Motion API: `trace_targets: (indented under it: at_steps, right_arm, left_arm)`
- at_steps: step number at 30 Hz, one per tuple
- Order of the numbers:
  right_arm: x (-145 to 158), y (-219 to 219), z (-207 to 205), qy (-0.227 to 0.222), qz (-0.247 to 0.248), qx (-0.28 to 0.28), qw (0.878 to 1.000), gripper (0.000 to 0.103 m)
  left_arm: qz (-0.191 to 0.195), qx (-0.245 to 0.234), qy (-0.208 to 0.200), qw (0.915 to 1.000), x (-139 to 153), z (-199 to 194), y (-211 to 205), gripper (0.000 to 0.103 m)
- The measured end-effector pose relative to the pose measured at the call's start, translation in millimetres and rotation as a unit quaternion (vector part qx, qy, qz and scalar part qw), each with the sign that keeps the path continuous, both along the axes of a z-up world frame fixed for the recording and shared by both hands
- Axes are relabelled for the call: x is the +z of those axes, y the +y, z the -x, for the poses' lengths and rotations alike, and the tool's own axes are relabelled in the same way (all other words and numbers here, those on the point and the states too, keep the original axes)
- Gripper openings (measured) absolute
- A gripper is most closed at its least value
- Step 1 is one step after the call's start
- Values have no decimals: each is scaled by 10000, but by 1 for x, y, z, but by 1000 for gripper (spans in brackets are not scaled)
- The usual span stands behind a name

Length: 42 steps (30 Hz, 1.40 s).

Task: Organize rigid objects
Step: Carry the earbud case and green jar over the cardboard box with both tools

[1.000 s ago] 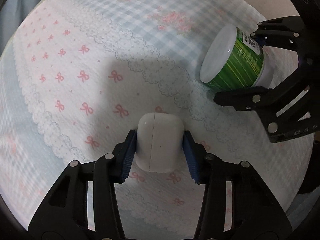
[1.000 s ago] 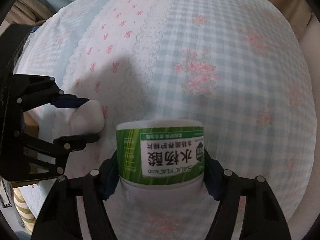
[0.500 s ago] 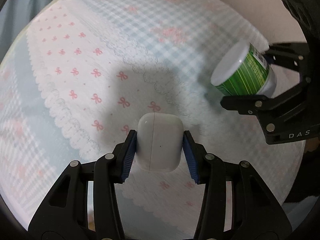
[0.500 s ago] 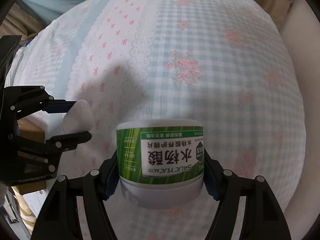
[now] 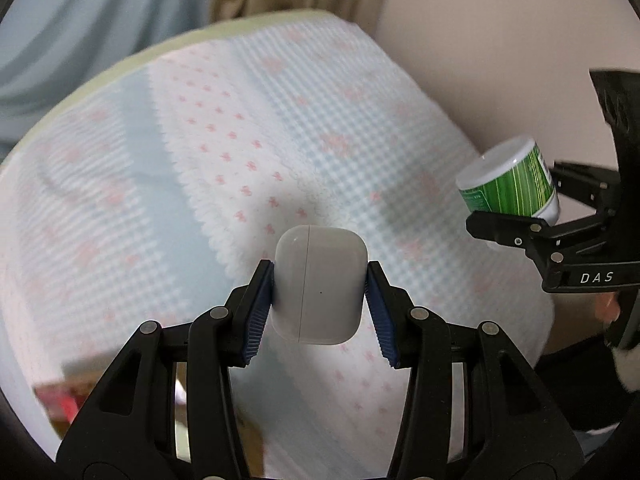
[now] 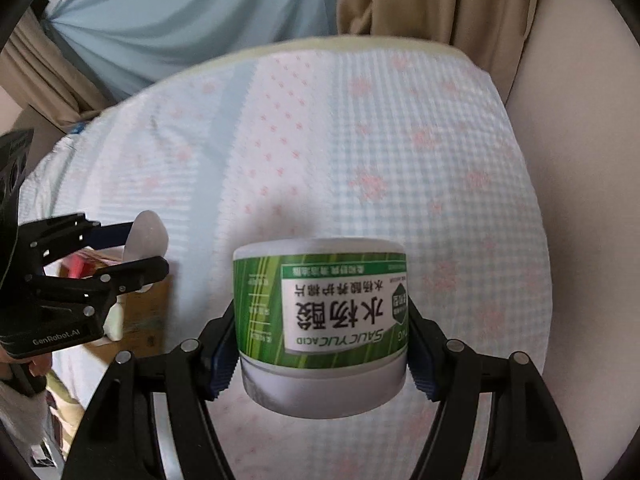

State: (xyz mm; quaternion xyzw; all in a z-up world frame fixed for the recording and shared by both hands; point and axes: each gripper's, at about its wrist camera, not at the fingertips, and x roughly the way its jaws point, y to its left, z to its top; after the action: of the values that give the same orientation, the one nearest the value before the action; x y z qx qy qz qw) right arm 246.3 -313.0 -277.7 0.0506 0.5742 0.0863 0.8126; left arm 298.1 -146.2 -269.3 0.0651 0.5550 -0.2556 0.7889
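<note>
The bed [image 6: 460,128], spread with a pale blue and pink patterned cover, now lies well below both tools; a second ago they were close over it, so both things have been lifted clear (a carry is under way, I judge). The right hand-held gripper [image 6: 320,344] is clamped on the green-labelled jar [image 6: 320,320], held upside down, label inverted. The left hand-held gripper [image 5: 320,304] pinches the white earbud case [image 5: 319,284] between its blue pads. Neither thing touches the bed. Where they will be set down is not shown.
</note>
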Motion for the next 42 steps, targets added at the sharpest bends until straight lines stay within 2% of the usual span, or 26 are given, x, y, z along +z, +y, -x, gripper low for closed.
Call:
trace_targets:
  at_steps: [6,11,16,20,24,27,32,37,42]
  right_arm:
    - [57,37,30,-299,-364,229,9986,66]
    - [86,93,51,-507,-557,645,9951,66]
    - [99,145,67,-611,-632,932,9918,66]
    - [91,179,79,-508,-664,940,9921,66]
    - [76,213,87,-304,-810,747,9934,66]
    - [62,241,91,-154,-737,674,9949,66]
    - [37,278,90,105,-649,411,9970,66]
    - [0,313,83,403,-507,207,9977,66]
    - [-44,334,70,664,-322,2,9973,66]
  left_arm:
    - [510,851,-5,9951,51,38,52,42]
    - [548,1376,-245,9887,87,70,110,42]
    - [451,1577,-371,9858,94,89,165,42]
    - [488,1701,-350,9836,92,101,209,42]
    - [474,1799,-259,9822,82,110,257,42]
    - [413,1852,-209,9816,71,115,294,42]
    - [400,1833,61,9822,34,110,349,42]
    - [259,1629,329,9858,-8,97,376,42]
    - [88,1274,548,9903,-50,84,378,42]
